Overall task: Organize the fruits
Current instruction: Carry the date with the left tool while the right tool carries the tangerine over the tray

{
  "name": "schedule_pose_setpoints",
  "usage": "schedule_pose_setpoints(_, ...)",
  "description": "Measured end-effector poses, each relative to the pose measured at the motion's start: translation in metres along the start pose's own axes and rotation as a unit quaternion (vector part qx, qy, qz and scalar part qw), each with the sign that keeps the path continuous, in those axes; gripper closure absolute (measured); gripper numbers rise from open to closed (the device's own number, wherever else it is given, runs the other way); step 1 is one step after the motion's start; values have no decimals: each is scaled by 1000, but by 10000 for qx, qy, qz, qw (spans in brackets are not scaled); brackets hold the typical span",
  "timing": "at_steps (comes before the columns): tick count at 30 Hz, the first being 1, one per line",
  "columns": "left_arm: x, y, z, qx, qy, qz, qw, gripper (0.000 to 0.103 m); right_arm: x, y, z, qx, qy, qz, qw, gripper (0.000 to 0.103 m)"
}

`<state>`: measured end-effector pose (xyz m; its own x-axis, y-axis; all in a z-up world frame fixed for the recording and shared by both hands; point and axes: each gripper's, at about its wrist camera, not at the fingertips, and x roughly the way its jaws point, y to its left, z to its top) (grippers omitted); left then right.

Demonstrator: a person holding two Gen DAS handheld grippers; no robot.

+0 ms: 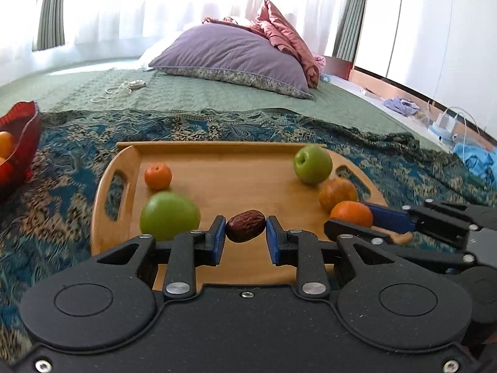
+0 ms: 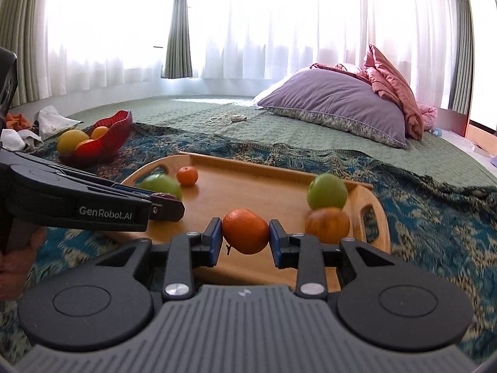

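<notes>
On the bed (image 1: 198, 99), atop a patterned throw (image 1: 62, 161), sits a wooden tray (image 1: 236, 183). At ten o'clock of it stands a red bowl (image 2: 108, 136) of fruit. Two green apples (image 1: 169, 216) rest on the tray. Over its six o'clock edge, the right tool (image 2: 245, 233) grips an orange (image 2: 245, 231); the left tool (image 1: 245, 227) pinches a date (image 1: 245, 226).

Left hand-held gripper (image 1: 245, 227) and right hand-held gripper (image 2: 245, 231) — both clamped, side by side, angled downward.
</notes>
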<state>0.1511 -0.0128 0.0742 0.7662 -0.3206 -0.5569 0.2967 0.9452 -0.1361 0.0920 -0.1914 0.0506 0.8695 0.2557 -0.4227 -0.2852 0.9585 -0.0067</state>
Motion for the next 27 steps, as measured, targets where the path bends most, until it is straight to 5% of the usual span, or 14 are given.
schedule_pose_setpoints(13,91,32,66,-295,599,301,9973,77,88,-25,45,42,551,-211,9983,66)
schedule_pose_setpoints(27,141,41,57,-452,1009,519,9925,77,142,-32,47,166,1069,-287,9937,66)
